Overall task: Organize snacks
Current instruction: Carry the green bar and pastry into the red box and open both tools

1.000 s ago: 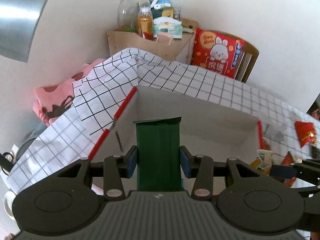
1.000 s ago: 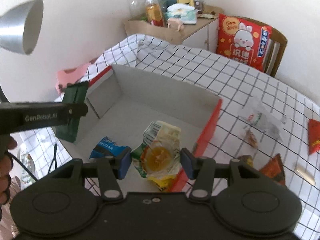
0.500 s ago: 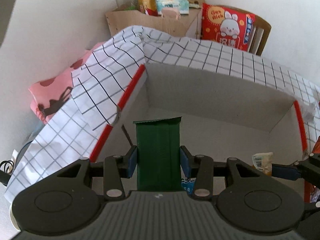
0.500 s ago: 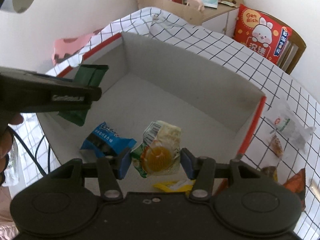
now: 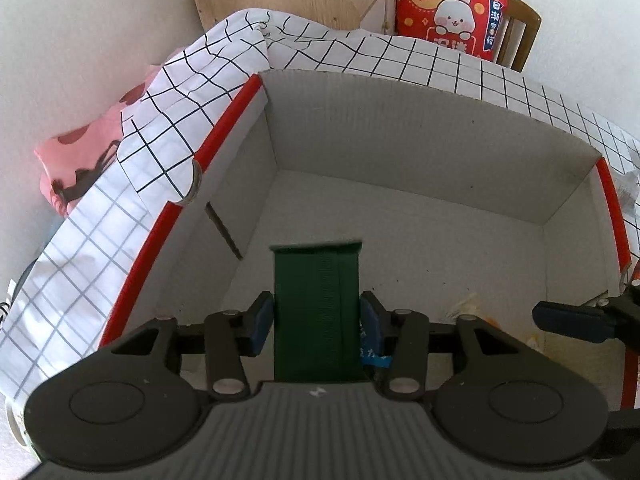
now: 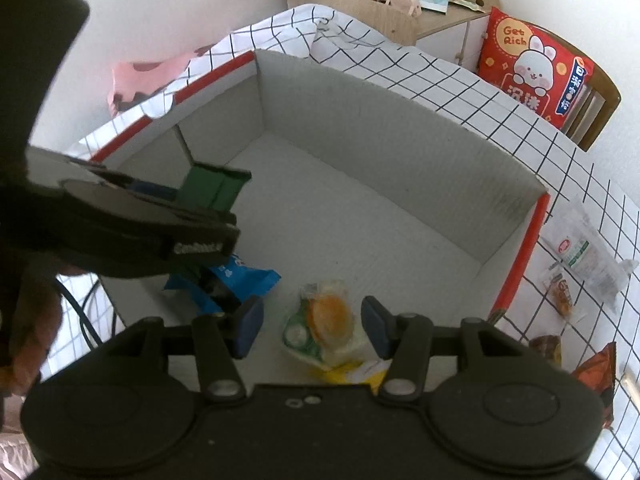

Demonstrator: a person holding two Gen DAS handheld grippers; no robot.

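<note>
A grey cardboard box with red edges sits on the checked tablecloth. My left gripper is shut on a dark green snack packet, held over the box's near left part; the packet also shows in the right wrist view. My right gripper is open above a yellow-orange snack packet that lies on the box floor, apart from the pads. A blue packet lies on the box floor beside it.
Loose snack packets lie on the tablecloth right of the box: a clear one, a small orange one and a red-brown one. A red rabbit bag leans on a chair behind. A wooden cabinet with clutter stands at the back.
Both grippers moved forward and down over the box. My right gripper opened and let go of the yellow-orange packet, which now lies on the box floor. The left still holds the green packet.
</note>
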